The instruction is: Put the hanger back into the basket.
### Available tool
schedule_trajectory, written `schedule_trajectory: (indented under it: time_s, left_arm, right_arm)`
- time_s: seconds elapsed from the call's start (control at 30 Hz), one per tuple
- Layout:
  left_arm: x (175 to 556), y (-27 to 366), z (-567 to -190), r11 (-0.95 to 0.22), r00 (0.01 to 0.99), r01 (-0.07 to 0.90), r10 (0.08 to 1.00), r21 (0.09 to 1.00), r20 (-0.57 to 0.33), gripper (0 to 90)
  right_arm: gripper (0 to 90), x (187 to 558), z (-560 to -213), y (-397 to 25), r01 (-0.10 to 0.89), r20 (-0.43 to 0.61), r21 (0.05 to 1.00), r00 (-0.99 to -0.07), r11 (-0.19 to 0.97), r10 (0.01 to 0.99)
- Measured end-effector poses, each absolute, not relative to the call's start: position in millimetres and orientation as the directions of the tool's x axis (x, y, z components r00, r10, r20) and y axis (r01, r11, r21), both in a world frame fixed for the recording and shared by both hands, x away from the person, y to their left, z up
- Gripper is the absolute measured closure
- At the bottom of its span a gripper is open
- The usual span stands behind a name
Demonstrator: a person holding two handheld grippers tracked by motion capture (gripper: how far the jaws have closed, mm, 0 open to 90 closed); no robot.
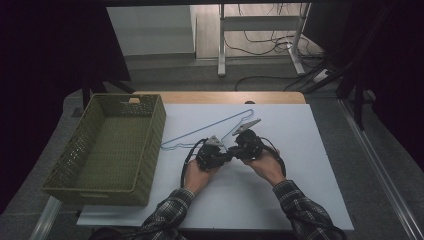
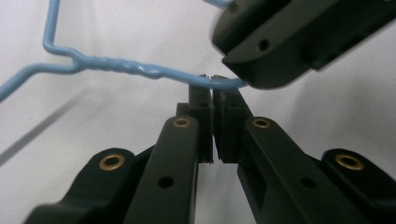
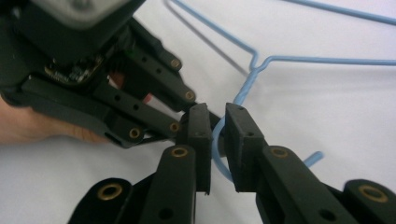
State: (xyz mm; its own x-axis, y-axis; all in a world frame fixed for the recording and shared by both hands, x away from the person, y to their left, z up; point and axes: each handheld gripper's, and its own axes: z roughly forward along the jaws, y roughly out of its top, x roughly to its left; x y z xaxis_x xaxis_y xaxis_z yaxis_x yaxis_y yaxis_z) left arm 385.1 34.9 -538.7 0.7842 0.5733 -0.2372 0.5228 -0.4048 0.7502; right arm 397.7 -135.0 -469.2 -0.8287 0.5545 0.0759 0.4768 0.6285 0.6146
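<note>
**Working the hanger's hook between two grippers**

Pinching the blue wire hanger [image 2: 116,66] at its hook, the left gripper [image 2: 212,80] has its jaws nearly together on the wire; the right gripper [image 3: 217,122] straddles the hook's curve, slightly parted. Keep both grips firm, close together — wire slips easily. Lying on the white table [image 1: 280,200], its long axis runs toward the green basket [image 1: 150,150] — hook toward the person.

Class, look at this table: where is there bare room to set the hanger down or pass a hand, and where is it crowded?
Free: the white table top right of the right gripper, and the near strip between the sleeves. The green basket is empty inside. Crowded: the middle, where both grippers, the left gripper included, meet at the hook of the blue wire hanger, close to the basket's right wall.
</note>
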Motion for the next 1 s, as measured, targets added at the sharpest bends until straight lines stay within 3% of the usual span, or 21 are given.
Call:
schedule_trajectory:
  time_s: [0.27,0.53,0.87,1.0]
  left_arm:
    - [386,35,-539,-0.406,0.788,0.516,0.569,0.754,-0.233,84.9]
    - [386,35,-539,-0.398,0.785,0.519,0.573,0.756,-0.237,84.2]
    - [386,36,-539,-0.395,0.785,0.522,0.569,0.756,-0.244,84.0]
    - [386,35,-539,-0.398,0.787,0.522,0.566,0.754,-0.246,84.0]
  right_arm:
    - [74.4,411,-459,-143,0.505,0.07,0.635,-0.791,0.584,0.608]
    - [70.4,428,-471,-133,0.526,0.077,0.635,-0.772,0.566,0.631]
    - [71.4,437,-488,-114,0.562,0.102,0.612,-0.754,0.556,0.649]
    - [76.5,438,-494,-107,0.589,0.11,0.59,-0.737,0.553,0.667]
